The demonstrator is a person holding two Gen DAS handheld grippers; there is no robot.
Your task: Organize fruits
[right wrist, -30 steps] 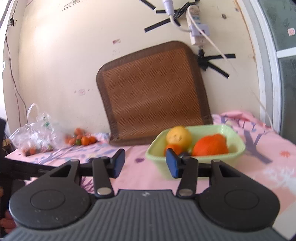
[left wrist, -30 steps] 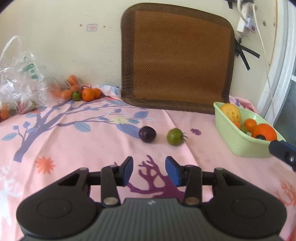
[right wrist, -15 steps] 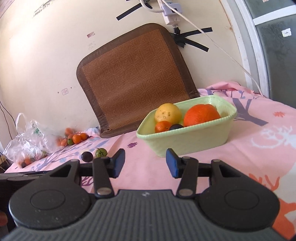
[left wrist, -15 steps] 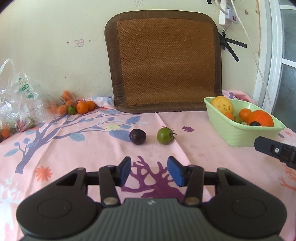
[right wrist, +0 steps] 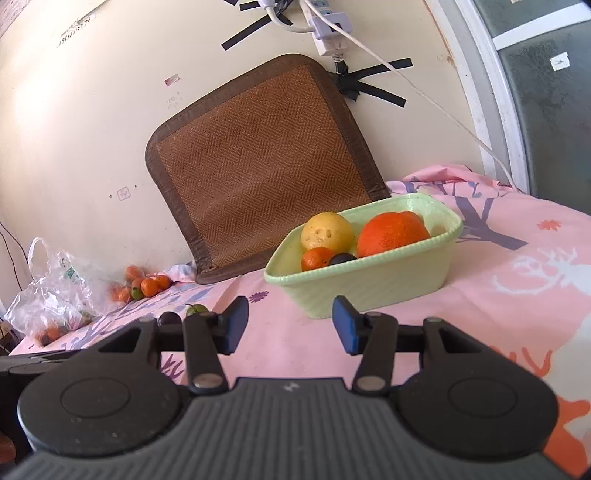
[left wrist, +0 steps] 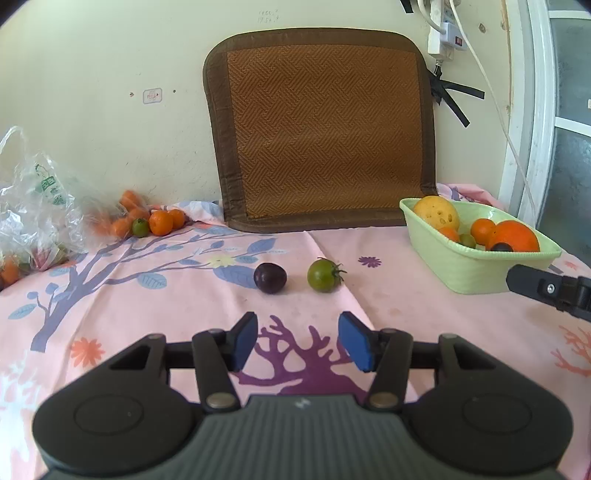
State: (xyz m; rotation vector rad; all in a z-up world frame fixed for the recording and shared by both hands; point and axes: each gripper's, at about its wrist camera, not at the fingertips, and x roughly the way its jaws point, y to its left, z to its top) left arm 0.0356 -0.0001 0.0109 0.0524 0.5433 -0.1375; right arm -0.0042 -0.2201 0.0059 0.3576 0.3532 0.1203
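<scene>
A dark purple plum (left wrist: 270,277) and a green tomato (left wrist: 322,275) lie side by side on the pink cloth, just beyond my open, empty left gripper (left wrist: 301,341). A pale green basket (left wrist: 461,273) at the right holds a yellow fruit (left wrist: 436,212), oranges (left wrist: 515,236) and a dark plum. My right gripper (right wrist: 290,325) is open and empty just in front of the basket (right wrist: 369,284); the big orange (right wrist: 391,234) and yellow fruit (right wrist: 327,230) show inside. The plum (right wrist: 168,317) and tomato (right wrist: 195,309) peek over its left finger.
A brown woven mat (left wrist: 321,129) leans on the wall behind. Small oranges and a green fruit (left wrist: 147,221) lie at the back left beside a clear plastic bag (left wrist: 33,214). A power strip and cable (left wrist: 443,33) hang at the upper right.
Both grippers have pulled back and tilted. The left view now centres on the plum and tomato. The right gripper has drawn away from the basket, which was near its fingers before.
</scene>
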